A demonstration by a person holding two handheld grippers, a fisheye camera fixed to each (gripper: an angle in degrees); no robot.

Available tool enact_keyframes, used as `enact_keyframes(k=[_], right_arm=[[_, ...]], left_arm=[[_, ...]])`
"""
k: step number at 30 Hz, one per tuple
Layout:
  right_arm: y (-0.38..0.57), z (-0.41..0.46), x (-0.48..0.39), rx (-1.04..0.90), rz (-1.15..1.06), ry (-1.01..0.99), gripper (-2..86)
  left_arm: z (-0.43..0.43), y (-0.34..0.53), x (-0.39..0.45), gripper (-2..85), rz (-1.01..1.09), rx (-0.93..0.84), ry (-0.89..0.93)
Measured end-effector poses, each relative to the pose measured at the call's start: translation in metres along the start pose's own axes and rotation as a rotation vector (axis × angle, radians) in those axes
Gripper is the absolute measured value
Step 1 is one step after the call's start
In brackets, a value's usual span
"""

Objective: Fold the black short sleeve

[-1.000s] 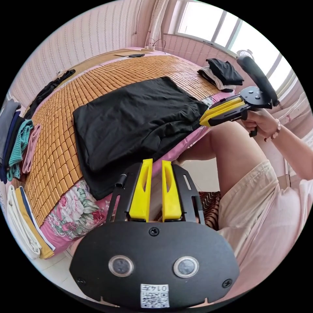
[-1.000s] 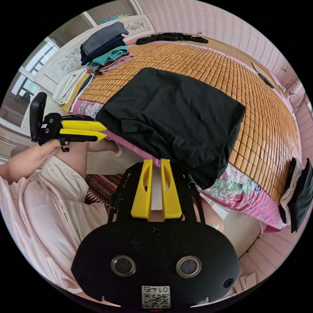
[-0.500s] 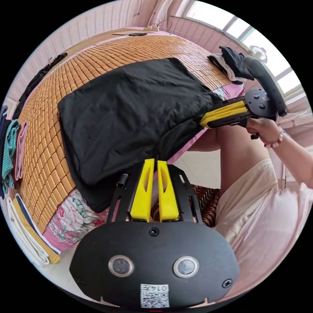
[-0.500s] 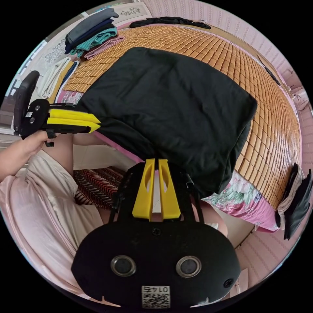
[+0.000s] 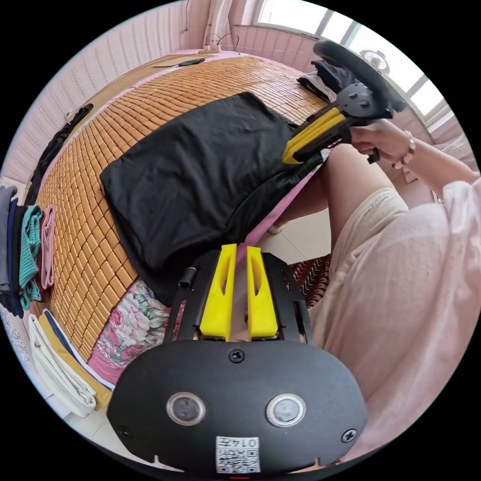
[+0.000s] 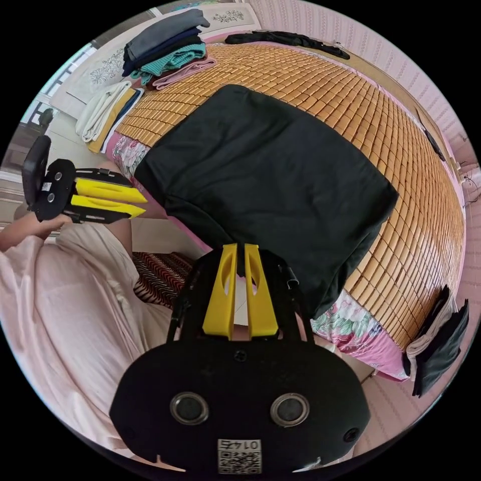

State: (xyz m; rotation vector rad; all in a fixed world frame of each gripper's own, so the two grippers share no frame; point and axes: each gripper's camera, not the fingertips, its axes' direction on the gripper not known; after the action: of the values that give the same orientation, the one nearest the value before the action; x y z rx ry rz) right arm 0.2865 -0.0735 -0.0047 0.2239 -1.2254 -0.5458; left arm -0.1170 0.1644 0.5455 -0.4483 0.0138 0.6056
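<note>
Black shirt (image 6: 270,185) lies folded on the bamboo mat (image 6: 381,125), near edge draped over the bedside. Left gripper (image 6: 143,206) just off its corner, jaws slightly parted, empty. Right gripper (image 5: 286,154) over opposite corner; grip unclear. Clothes stack (image 6: 165,45) well apart.
</note>
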Motion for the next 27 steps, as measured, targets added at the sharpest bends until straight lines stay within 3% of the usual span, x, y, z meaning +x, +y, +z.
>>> enact_keyframes(k=[5,8,10,13,17,19,22,25,27], right_arm=[[-0.072,-0.019,0.013,0.025,-0.056,0.084,-0.9],[-0.123,-0.016,0.028,-0.016,-0.035,0.137,-1.0],[-0.155,-0.006,0.042,-0.091,0.025,0.143,-0.9],[-0.176,0.008,0.052,-0.128,0.061,0.1,-0.8],[-0.189,0.01,0.048,-0.183,-0.022,0.148,-0.9],[-0.205,0.001,0.047,-0.29,-0.095,0.168,-0.9],[-0.222,-0.027,0.059,-0.192,-0.041,0.22,-1.0],[-0.229,0.0,0.082,-0.314,0.017,0.173,-1.0],[-0.224,-0.003,0.088,-0.233,0.036,0.157,-1.0]], left_arm=[[0.014,-0.033,0.015,0.2,0.086,0.081,0.039],[0.027,-0.054,0.017,-0.5,0.158,0.144,0.127],[0.035,-0.062,0.02,-0.7,0.199,0.155,0.086],[0.066,-0.07,0.018,-0.9,0.185,0.046,0.037],[0.104,-0.06,0.013,-0.9,0.146,-0.085,0.199],[0.103,-0.055,0.01,-0.9,0.139,-0.049,0.189],[0.093,-0.049,0.011,-1.0,0.146,-0.01,0.176],[0.071,-0.044,0.011,-1.0,0.162,0.077,0.189],[0.06,-0.041,0.011,-0.9,0.167,0.113,0.148]])
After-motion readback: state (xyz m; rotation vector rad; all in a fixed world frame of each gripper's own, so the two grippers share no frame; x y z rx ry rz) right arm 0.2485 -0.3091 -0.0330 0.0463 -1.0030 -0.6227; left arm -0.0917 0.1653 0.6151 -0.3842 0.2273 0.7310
